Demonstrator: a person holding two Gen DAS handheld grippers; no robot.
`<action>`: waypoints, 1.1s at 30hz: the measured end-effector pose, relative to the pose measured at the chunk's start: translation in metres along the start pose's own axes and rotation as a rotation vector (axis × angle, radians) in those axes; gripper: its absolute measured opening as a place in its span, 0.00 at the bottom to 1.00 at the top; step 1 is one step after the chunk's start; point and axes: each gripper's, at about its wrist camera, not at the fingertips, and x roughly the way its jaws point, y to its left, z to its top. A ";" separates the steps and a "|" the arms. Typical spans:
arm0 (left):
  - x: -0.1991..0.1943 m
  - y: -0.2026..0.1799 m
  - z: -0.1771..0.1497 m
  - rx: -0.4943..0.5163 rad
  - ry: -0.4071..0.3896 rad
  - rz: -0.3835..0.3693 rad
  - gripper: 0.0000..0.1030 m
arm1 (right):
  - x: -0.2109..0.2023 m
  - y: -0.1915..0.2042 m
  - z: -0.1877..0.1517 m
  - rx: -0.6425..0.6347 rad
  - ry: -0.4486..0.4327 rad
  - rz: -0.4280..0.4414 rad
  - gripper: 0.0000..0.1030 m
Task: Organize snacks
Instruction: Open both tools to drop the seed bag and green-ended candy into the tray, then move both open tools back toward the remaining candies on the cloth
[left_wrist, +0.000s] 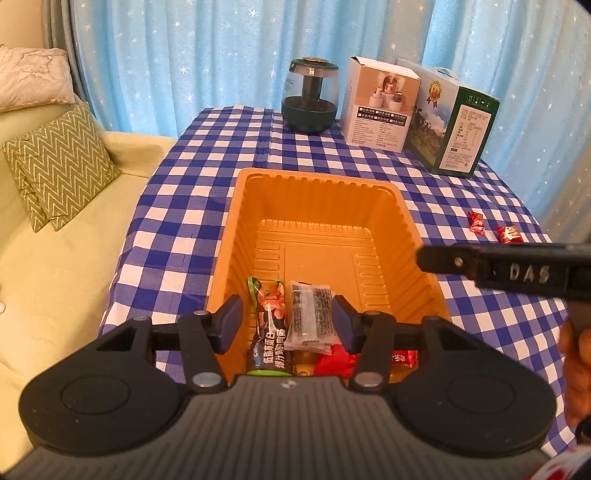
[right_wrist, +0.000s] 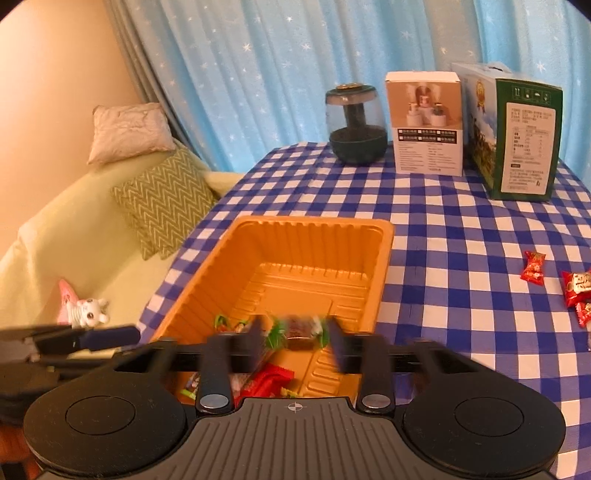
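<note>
An orange plastic tray (left_wrist: 321, 184) stands on the checked tablecloth, with several snack packets at its near end. My left gripper (left_wrist: 287, 325) hangs open over them. A dark packet (left_wrist: 271, 339) and a clear packet of black bits (left_wrist: 310, 317) lie below, between its pads and untouched by them. My right gripper (right_wrist: 297, 338) is open above the tray (right_wrist: 310, 223). A blurred brown candy with green wrapper ends (right_wrist: 299, 332) sits loose between its fingers. Red packets (right_wrist: 271, 380) lie beneath. Loose red candies (right_wrist: 533, 267) rest on the cloth to the right.
At the table's back stand a dark green glass jar (left_wrist: 310, 98), a white box (left_wrist: 380, 103) and a green box (left_wrist: 458, 125). A pale sofa with a zigzag cushion (left_wrist: 59, 162) lies along the left. A small toy (right_wrist: 83, 308) lies on the sofa.
</note>
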 end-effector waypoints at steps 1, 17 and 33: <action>-0.001 0.000 0.000 -0.002 -0.002 -0.001 0.50 | -0.001 -0.003 0.001 0.021 -0.011 0.003 0.66; -0.044 -0.028 -0.017 -0.027 -0.034 -0.019 0.70 | -0.075 -0.041 -0.040 0.153 -0.027 -0.130 0.67; -0.080 -0.081 -0.035 0.007 -0.057 -0.048 0.84 | -0.148 -0.063 -0.070 0.180 -0.074 -0.210 0.67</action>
